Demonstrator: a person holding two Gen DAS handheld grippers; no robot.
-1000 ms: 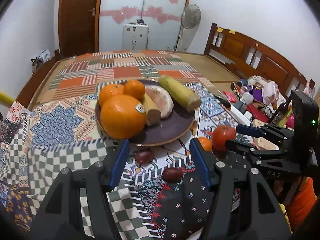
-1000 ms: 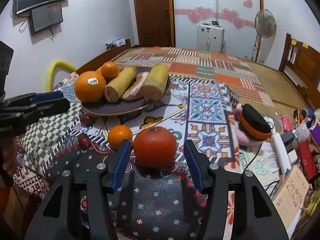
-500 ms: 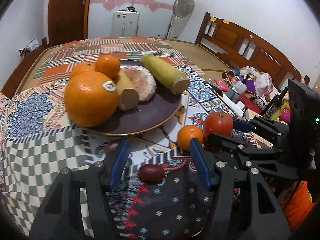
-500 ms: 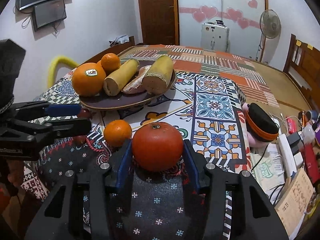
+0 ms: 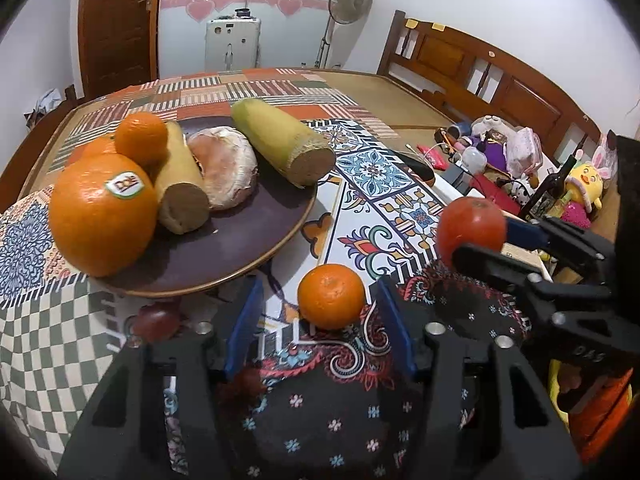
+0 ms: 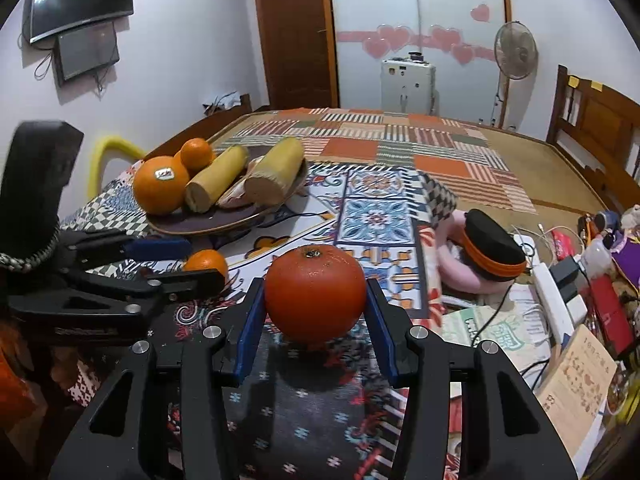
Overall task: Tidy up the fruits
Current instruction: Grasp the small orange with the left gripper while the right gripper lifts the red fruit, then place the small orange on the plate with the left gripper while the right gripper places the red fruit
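Fruits are being gathered: the right gripper (image 6: 315,308), which a second ago only straddled the red tomato (image 6: 315,293), is now pinching it just off the patterned cloth (image 6: 400,208). The left gripper (image 5: 320,320), spread wide, is now flanking the small mandarin (image 5: 331,295) near the brown plate (image 5: 240,256), suggesting both are heading there.

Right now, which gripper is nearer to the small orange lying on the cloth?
Left. The left gripper has its open jaws on either side of the small orange, not touching it. The right gripper is beside it, shut on the red fruit.
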